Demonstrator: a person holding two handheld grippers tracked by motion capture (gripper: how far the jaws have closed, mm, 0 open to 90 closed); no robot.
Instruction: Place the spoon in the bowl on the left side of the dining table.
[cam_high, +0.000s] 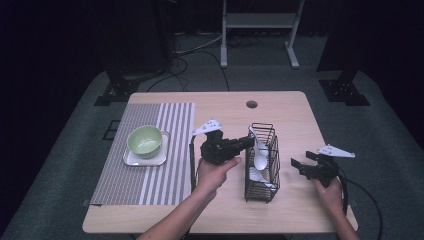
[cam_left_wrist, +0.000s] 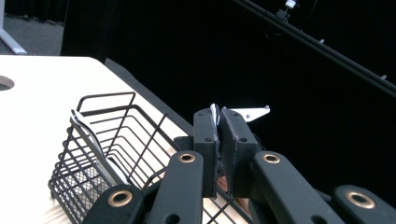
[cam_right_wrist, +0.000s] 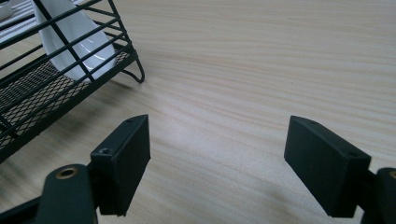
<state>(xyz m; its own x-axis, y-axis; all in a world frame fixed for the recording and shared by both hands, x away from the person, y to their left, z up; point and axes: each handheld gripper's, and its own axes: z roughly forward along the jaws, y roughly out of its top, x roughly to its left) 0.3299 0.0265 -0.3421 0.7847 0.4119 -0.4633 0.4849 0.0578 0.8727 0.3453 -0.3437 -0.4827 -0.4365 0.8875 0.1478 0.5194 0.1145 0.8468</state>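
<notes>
1. Left gripper (cam_high: 248, 142) reached in over the top of the black wire basket (cam_high: 262, 192), its jaws pinched tight on the thin white handle of a spoon (cam_left_wrist: 214, 115); only a sliver of that handle showed above the pads in the left gripper view, the rest being hidden between them.
2. White spoons (cam_high: 259, 161) stood inside the basket, bowls downward; the wires crossed them, so their number was hard to make out.
3. Through the basket's wires in the right gripper view, one white spoon bowl (cam_right_wrist: 77, 44) was cut off at the picture's top edge.
4. Right gripper (cam_high: 298, 166) rested near the basket's right side, apart from it, jaws spread wide with only bare table (cam_right_wrist: 261, 70) between them.
5. Well to the left, a green bowl (cam_high: 145, 140) sat on a white square plate (cam_high: 131, 160), which lay on a striped placemat (cam_high: 120, 175).
6. Beyond the table's far edge the room was dark, and little there could be made out.
</notes>
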